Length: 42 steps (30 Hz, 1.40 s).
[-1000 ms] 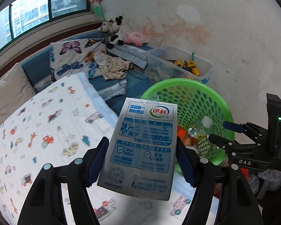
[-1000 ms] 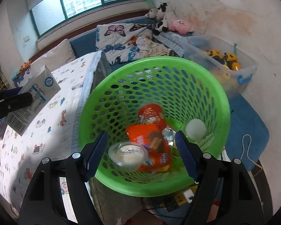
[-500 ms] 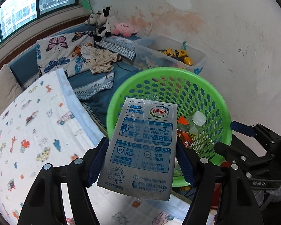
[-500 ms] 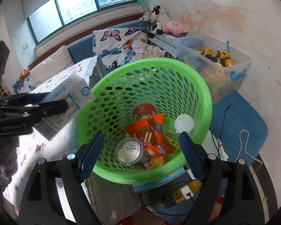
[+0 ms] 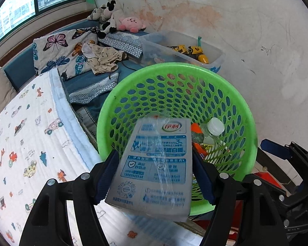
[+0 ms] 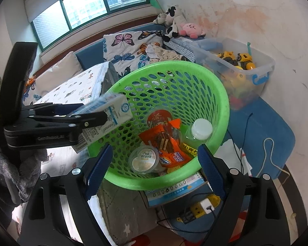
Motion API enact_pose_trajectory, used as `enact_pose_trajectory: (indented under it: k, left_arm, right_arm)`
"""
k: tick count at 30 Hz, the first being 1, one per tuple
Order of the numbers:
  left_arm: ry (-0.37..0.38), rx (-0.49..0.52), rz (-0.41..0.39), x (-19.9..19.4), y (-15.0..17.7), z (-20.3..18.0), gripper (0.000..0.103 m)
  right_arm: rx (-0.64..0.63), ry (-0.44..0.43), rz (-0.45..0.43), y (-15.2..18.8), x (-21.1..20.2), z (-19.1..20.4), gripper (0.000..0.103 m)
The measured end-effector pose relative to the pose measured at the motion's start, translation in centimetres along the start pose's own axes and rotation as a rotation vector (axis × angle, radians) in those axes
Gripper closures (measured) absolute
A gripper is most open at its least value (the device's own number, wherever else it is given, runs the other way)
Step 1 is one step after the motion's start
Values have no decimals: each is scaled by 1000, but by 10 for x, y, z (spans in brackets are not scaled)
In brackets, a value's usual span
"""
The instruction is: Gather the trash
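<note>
My left gripper (image 5: pixel 155 176) is shut on a grey-blue milk carton (image 5: pixel 156 164) and holds it over the near-left rim of the green basket (image 5: pixel 240 106). The carton looks blurred. In the right wrist view the left gripper (image 6: pixel 86 123) and the carton (image 6: pixel 110 114) reach over the basket's left rim (image 6: pixel 221 94). Inside lie an orange snack bag (image 6: pixel 164 141), a round lidded cup (image 6: pixel 143 160), a clear bottle with white cap (image 6: pixel 201 131) and a red can (image 6: pixel 159 117). My right gripper (image 6: pixel 154 164) is open and empty, with the basket's near rim between its fingers.
The basket stands beside a bed with a cartoon-print quilt (image 5: pixel 26 139). A clear toy bin (image 6: pixel 242 69) stands by the stained wall behind it. Butterfly pillows (image 6: pixel 129 47) and plush toys (image 6: pixel 180 24) lie at the back. A power strip and cables (image 6: pixel 205 205) are on the floor below.
My left gripper has carried the carton right and forward, from beside the bed to over the basket's rim. My right gripper has drawn back and opened wider around the basket.
</note>
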<state>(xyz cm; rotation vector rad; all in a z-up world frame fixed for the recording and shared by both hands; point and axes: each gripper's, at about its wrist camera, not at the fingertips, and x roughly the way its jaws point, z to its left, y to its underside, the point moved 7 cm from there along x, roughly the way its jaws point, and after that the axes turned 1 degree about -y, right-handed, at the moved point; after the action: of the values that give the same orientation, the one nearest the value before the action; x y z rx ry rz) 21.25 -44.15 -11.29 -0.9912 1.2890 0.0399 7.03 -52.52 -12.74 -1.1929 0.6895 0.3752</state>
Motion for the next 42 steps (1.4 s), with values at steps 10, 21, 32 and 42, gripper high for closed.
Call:
enact_pose_trajectory:
  k: [10,21,32,42]
  left_arm:
    - [37,-24,-12,-7,-1,0,35]
    - [-9,-57,-66,-52,15,32,31]
    - [-67,-112,-154,-113,47,73,20]
    - [-141,-151,-226,-163,86,100,9]
  right_arm:
    - [0,-5,-19,-2,-10,5,19]
    - [-5,-39,-20,1,-16,29,19]
    - [-33,-35,-25,5,-28,64,11]
    - [-83,-11,-16,18,-38,97,7]
